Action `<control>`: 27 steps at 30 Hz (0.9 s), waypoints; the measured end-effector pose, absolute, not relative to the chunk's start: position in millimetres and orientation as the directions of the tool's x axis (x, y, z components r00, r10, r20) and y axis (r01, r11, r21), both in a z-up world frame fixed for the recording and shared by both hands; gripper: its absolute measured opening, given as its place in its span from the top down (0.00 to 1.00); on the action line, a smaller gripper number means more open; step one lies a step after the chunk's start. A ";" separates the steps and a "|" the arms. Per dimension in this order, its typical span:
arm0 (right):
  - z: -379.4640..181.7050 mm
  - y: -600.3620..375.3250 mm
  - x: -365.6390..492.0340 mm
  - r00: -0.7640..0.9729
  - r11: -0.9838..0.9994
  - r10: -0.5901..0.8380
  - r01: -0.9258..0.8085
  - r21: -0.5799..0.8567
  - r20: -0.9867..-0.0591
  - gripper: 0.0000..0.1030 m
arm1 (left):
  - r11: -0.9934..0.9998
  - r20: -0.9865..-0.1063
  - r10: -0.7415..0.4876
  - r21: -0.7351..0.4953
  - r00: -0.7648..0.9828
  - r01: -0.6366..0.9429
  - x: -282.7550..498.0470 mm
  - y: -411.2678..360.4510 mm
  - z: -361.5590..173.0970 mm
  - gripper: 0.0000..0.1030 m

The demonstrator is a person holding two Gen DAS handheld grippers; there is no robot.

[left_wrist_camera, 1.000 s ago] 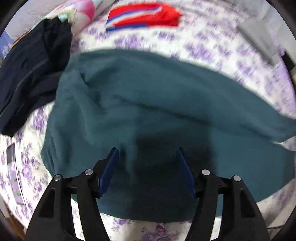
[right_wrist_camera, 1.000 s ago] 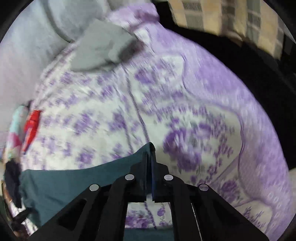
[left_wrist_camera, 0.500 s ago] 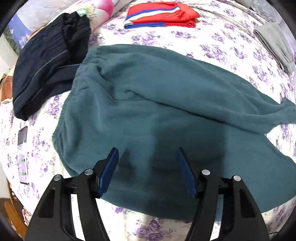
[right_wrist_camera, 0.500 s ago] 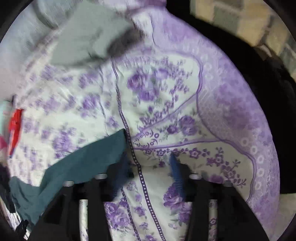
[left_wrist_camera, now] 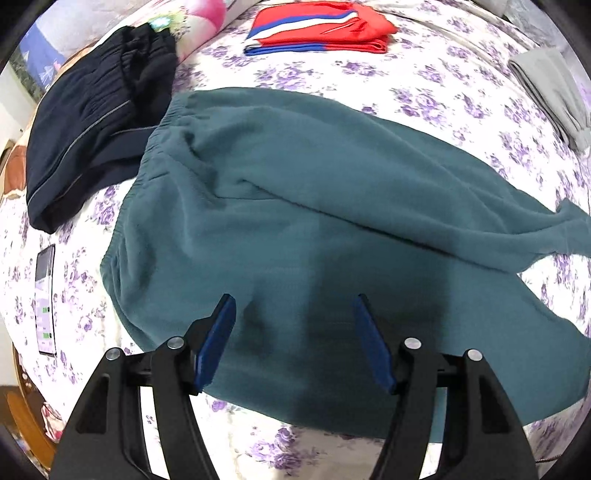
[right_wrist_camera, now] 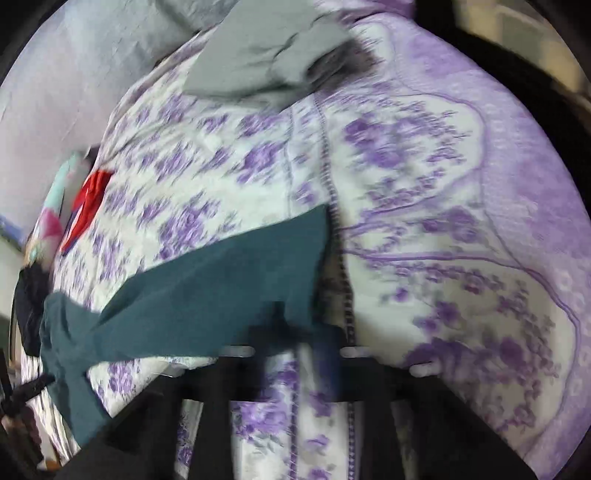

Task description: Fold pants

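Teal pants [left_wrist_camera: 295,192] lie spread on the flowered bedspread [left_wrist_camera: 424,92], waistband at the left and the two legs running right. My left gripper [left_wrist_camera: 293,306] hovers just above the near leg's thigh, open, with nothing between its blue pads [left_wrist_camera: 218,332]. In the blurred right wrist view the far leg's end [right_wrist_camera: 221,280] stretches in from the left. My right gripper [right_wrist_camera: 325,343] is at the cuff's lower corner, its jaws closing with that corner of cloth between them.
Dark navy pants [left_wrist_camera: 92,129] lie bunched left of the waistband. A folded red, white and blue garment [left_wrist_camera: 321,26] and a folded grey garment [left_wrist_camera: 550,92] sit farther back. A phone [left_wrist_camera: 46,299] lies near the bed's left edge.
The right gripper let go of the cuff, opened beside it, then dropped and closed at the cuff's corner. The left gripper stayed open over the pants, barely moving.
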State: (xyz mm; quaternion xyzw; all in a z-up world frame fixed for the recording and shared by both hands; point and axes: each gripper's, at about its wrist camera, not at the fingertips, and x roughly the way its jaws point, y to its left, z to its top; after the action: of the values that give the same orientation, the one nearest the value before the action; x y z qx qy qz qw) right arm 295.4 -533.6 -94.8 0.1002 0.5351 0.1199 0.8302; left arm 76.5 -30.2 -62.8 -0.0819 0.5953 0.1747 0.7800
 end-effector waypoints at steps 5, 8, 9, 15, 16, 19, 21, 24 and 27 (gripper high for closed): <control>-44.7 -540.2 281.8 0.381 0.941 0.338 -0.168 0.295 -0.861 0.92 | 0.926 -0.951 0.202 0.108 0.234 -0.361 79.5 -27.3 -61.8 0.38; -15.0 -568.3 259.2 0.296 0.937 0.349 -0.132 0.324 -0.889 0.91 | 0.922 -0.948 0.212 0.113 0.239 -0.369 79.6 -18.8 -59.7 0.38; -15.7 -576.0 253.6 0.271 0.936 0.351 -0.114 0.332 -0.897 0.90 | 0.920 -0.948 0.211 0.110 0.240 -0.375 79.7 -15.4 -59.8 0.38; -81.9 -601.8 227.8 0.113 0.991 0.067 0.106 0.079 -0.991 0.35 | 0.928 -0.941 0.233 0.140 0.245 -0.347 94.6 3.1 -55.7 0.38; -79.4 -600.8 227.2 0.141 0.990 0.056 0.119 0.073 -0.988 0.35 | 0.933 -0.935 0.240 0.148 0.261 -0.328 98.8 6.0 -49.8 0.38; -55.2 -578.8 230.5 0.313 0.988 0.112 0.067 0.139 -0.943 0.35 | 0.941 -0.917 0.261 0.172 0.302 -0.291 114.3 20.6 -33.7 0.38; -47.1 -558.4 234.9 0.362 0.991 0.120 0.006 0.131 -0.924 0.35 | 0.944 -0.909 0.266 0.178 0.322 -0.278 127.1 34.1 -26.1 0.37; -41.0 -519.4 243.6 0.396 0.988 0.152 -0.072 0.135 -0.905 0.35 | 0.957 -0.906 0.251 0.180 0.341 -0.226 150.6 53.9 -22.7 0.36; -38.6 -488.0 244.3 0.405 0.982 0.186 -0.107 0.156 -0.895 0.35 | 0.968 -0.913 0.236 0.191 0.333 -0.162 172.7 71.7 -32.4 0.36</control>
State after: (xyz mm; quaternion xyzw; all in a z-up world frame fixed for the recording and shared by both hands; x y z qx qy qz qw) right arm 244.3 -488.0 -38.6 0.0370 0.5382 0.0876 0.8375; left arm 172.7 71.7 -32.4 0.0327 0.5645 0.1220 0.8157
